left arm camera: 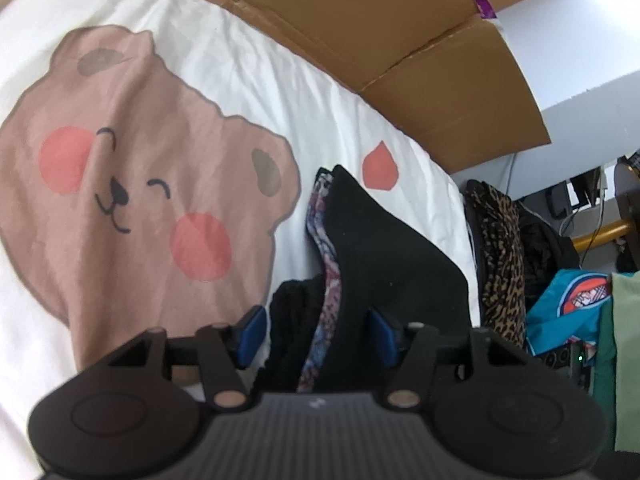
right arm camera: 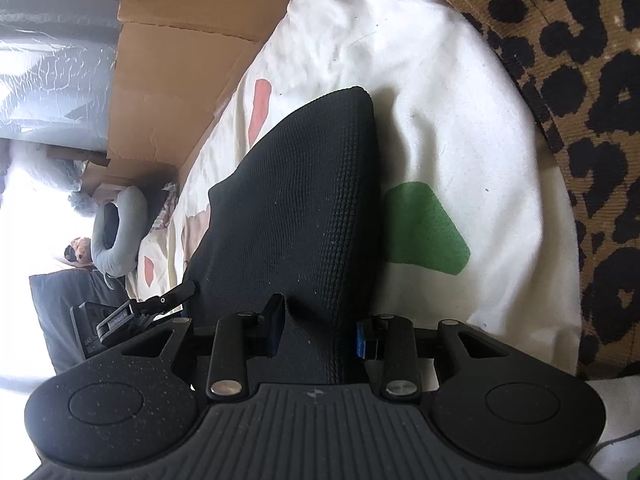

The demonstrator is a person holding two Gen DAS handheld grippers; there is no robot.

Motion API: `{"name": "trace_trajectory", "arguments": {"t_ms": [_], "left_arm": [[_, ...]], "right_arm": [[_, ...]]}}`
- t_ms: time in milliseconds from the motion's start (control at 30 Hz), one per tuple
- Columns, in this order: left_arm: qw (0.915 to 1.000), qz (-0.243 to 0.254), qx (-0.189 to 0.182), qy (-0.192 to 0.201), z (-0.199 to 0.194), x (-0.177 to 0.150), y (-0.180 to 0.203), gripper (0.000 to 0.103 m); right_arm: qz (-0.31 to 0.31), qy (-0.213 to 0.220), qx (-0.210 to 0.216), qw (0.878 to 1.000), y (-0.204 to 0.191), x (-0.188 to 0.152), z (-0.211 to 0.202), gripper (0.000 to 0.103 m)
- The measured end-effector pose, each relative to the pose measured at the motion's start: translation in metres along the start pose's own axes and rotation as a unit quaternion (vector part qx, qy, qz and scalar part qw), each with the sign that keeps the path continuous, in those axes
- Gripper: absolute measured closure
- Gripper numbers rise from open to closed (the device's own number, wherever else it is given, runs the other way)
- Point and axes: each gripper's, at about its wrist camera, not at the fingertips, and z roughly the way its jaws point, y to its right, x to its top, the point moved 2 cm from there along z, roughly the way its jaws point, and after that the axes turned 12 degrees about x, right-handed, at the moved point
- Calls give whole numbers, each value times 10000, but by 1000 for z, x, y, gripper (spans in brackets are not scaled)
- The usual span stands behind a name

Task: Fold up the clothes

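Right now both tongs straddle a stack of folded clothes on a white bear-print sheet.

Between the part-open pads of the left gripper point(left arm camera: 316, 334) sits the stack's near end: a black knit point(left arm camera: 292, 320), a patterned garment point(left arm camera: 326, 272) and a black textured garment point(left arm camera: 384, 256) — this last reaches the right pad, while the left pad stands apart. The right gripper point(right arm camera: 318, 332) (narrower) has the same black textured garment point(right arm camera: 296, 216) between its pads; whether they press it I cannot tell. Leopard-print cloth point(right arm camera: 580, 92) lies beyond, right — cardboard point(left arm camera: 360, 20) behind the sheet point(left arm camera: 240, 60).
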Motion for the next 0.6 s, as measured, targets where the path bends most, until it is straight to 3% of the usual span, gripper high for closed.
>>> {"name": "trace_trajectory", "arguments": {"t_ms": [300,367,467,600], "left_arm": [[9997,3,-219,-90,12,2,1,40],[9996,-1,-271,-95,11,2,1,47],[9993,-3,-354,-91,8,2,0,61],[9989,18,-445,-114,4,3,-6,62]], "right_arm": [[143,-10,169,9998,6,1,14,68],[130,-67,222,9996,3,2,18,68],[39,-114,233,9997,-3,2,18,78],[75,-77,295,9995,-5,3,14,81]]}}
